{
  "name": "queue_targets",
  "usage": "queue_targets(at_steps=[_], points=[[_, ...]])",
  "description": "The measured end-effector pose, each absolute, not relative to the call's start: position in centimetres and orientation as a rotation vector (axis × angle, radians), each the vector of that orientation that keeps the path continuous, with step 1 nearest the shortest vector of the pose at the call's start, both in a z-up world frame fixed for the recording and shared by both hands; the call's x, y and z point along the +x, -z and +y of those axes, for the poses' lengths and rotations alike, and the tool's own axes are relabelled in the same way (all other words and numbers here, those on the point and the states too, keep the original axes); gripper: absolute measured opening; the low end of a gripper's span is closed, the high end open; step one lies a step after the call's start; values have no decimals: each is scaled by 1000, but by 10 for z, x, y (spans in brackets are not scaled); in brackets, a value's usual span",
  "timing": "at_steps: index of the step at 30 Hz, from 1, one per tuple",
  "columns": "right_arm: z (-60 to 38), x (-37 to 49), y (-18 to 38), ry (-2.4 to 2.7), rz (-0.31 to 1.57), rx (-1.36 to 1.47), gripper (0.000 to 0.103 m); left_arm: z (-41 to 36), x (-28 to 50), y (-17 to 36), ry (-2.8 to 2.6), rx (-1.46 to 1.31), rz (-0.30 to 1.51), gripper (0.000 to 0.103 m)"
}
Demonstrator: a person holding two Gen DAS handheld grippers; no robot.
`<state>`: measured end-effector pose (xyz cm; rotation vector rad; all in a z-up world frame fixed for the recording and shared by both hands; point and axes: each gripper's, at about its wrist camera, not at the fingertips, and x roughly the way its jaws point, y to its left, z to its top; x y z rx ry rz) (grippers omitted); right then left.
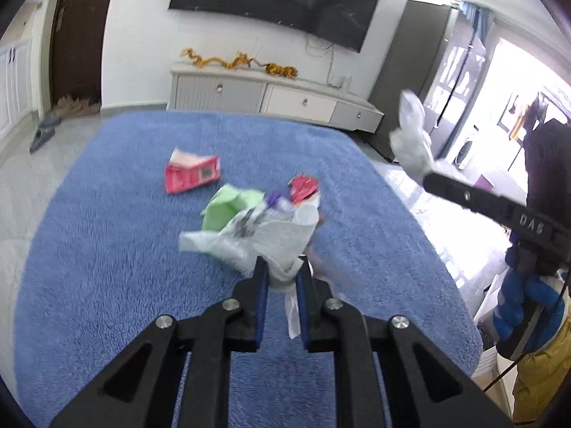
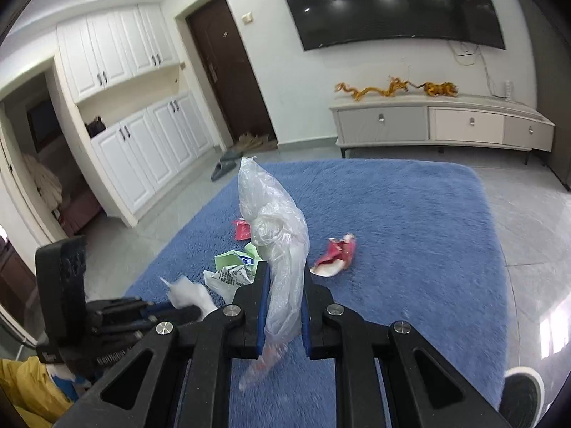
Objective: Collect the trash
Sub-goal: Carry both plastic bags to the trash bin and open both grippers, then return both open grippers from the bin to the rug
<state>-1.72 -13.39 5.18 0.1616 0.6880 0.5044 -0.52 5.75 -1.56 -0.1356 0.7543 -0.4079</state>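
Observation:
My left gripper (image 1: pixel 282 271) is shut on a crumpled white tissue (image 1: pixel 285 239) above the blue rug (image 1: pixel 107 249). Behind it lie a clear printed plastic wrapper (image 1: pixel 217 240), a green packet (image 1: pixel 228 207), a red packet (image 1: pixel 191 176) and a small red wrapper (image 1: pixel 303 187). My right gripper (image 2: pixel 283 274) is shut on a clear plastic bag (image 2: pixel 274 228) that stands up between its fingers. The right gripper also shows in the left wrist view (image 1: pixel 428 174), holding the bag (image 1: pixel 410 132) high at the right. The left gripper shows at the lower left of the right wrist view (image 2: pixel 189 312) with the tissue (image 2: pixel 189 294).
A white TV cabinet (image 1: pixel 278 96) stands behind the rug under a wall TV (image 1: pixel 278 0). Grey slippers (image 2: pixel 225 166) lie on the tile floor near a brown door (image 2: pixel 228 67). White cupboards (image 2: pixel 142 135) are at the left. A shoe (image 2: pixel 521 396) is at the rug's near right corner.

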Motion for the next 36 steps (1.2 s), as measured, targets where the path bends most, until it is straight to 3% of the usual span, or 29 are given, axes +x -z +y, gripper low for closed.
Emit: queue_targets(at_steps=[6, 12, 20, 26, 28, 30, 36], points=[[-202, -55, -50, -347, 655, 193, 14, -4, -8, -9, 521, -40, 735, 14], [-301, -103, -20, -70, 709, 266, 14, -120, -6, -11, 708, 88, 760, 14], [-401, -130, 49, 177, 843, 438, 14, -295, -1, 35, 903, 290, 878, 14], [-443, -135, 86, 244, 909, 539, 17, -369, 9, 76, 948, 357, 959, 17], [-452, -137, 95, 266, 925, 559, 23, -379, 10, 85, 965, 355, 979, 24], [-457, -138, 99, 296, 937, 571, 33, -389, 11, 91, 980, 341, 998, 42], [-471, -150, 99, 325, 936, 593, 36, -390, 16, 87, 959, 319, 1005, 45]])
